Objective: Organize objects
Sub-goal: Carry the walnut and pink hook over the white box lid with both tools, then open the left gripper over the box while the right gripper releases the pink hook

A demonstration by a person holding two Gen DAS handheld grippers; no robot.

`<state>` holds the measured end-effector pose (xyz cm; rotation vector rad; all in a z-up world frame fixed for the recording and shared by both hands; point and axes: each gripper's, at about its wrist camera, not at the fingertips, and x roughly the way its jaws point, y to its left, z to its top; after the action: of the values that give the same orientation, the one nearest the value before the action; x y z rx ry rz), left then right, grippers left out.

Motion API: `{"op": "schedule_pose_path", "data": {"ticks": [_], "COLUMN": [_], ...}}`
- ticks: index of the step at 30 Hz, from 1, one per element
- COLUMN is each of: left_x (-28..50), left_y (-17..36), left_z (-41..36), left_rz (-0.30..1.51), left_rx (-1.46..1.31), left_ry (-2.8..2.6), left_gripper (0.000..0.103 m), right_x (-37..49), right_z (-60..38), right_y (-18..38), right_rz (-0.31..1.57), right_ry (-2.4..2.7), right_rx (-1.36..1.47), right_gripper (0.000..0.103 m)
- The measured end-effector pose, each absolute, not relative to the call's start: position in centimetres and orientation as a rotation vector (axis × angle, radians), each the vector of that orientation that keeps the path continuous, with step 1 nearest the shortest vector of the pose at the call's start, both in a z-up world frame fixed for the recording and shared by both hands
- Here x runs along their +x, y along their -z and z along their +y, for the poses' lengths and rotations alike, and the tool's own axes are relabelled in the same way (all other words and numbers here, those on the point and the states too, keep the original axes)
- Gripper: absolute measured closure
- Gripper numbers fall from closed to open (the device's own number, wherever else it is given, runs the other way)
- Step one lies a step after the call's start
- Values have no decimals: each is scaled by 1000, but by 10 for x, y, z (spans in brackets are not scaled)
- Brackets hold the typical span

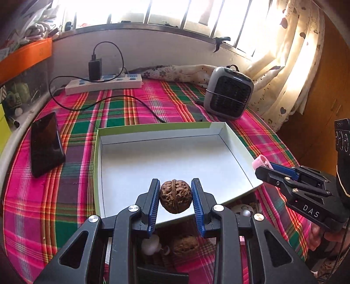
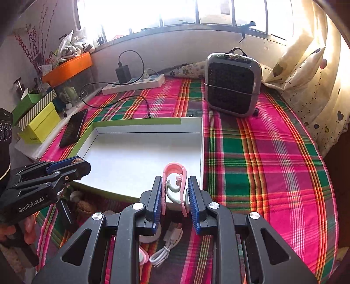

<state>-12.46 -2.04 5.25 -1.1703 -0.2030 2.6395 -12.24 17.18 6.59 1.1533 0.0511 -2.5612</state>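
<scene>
Left wrist view: left gripper (image 1: 175, 197) clenched on one walnut (image 1: 175, 196), blue pads (image 1: 154, 202) touching both sides, held over the near edge of the box lid. Below the gripper on the plaid cloth (image 1: 65, 196): a second walnut (image 1: 185, 246), one white ball (image 1: 150, 244), other small items too hidden to tell.

Right wrist view: right gripper (image 2: 175, 197) grasping one pink clip (image 2: 175, 172) with a pale green hook piece (image 2: 172, 190) inside it, at the near right corner of the lid. Under it: one coiled white cable (image 2: 166, 249).

One white box lid (image 1: 175, 161) with green outer rim, nothing lying in it.

Further back: one black phone (image 1: 46, 144), left of the lid. One grey fan heater (image 1: 228, 92), right rear. One white power strip (image 1: 104, 84) with one black charger (image 1: 95, 68) plugged in. Window (image 1: 166, 11) behind; curtain (image 1: 291, 65) at right.
</scene>
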Motion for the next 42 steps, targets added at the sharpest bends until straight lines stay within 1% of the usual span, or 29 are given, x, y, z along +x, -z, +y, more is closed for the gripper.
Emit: {"op": "schedule_pose_path", "data": {"ticks": [3,19,30,42], "left_x": [-139,-198,-213,-216], "left_y": [-49,-24,-17,-17], "left_z": [-26,-33,-29,-29], "left_rz": [-229,-228,-203,-196], "left_rx": [-1194,-1300,-1340,-1353], "left_ry": [-2635,-2626,-2611,-2615], "left_gripper": [76,76,76,76], "right_x": [-134,-196,-212,-215], "right_z": [166,149,141,134], "right_y": [-64,-44,-29,-27], "right_rz": [51,61,96,159], "right_ry": [2545,2514,2509,2543], "right_rx": [1160,1234,1276,1270], "right_gripper": [79,79,79,79]}}
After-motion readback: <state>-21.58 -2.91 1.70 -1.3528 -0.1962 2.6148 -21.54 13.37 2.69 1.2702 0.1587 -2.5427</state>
